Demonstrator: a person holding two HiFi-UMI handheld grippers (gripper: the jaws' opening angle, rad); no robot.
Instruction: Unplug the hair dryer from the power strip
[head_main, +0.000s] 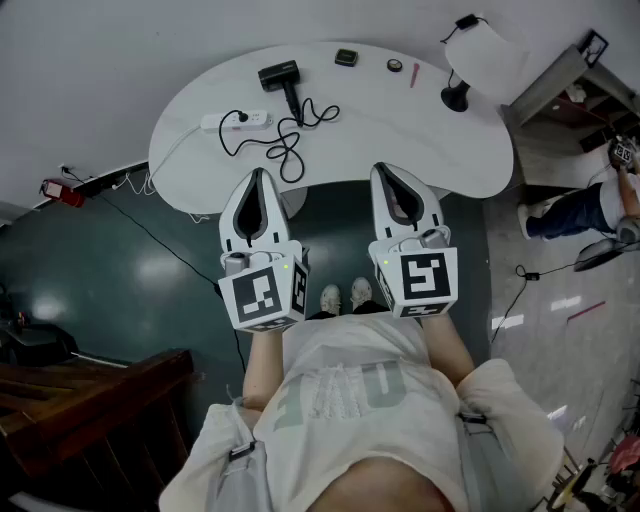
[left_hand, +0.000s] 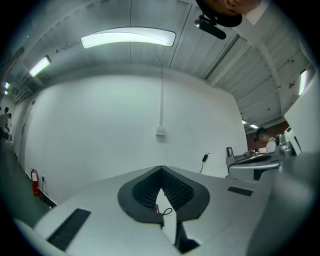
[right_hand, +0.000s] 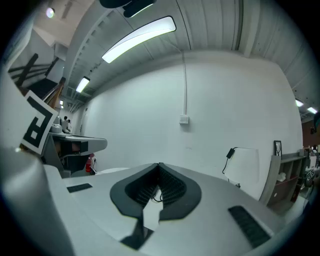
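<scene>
A black hair dryer lies on the white curved table, its black cord looping toward the table's near edge. The cord's plug sits in a white power strip to the dryer's left. My left gripper and right gripper are held level, side by side over the table's near edge, short of the cord. Both are shut with nothing between the jaws. In the left gripper view and the right gripper view the jaws meet at the tips, a sliver of table and cord showing through.
On the far table stand a small dark box, a round dark item, a red pen and a white lamp. A red extinguisher sits on the floor at left, wooden furniture near left, and another person at right.
</scene>
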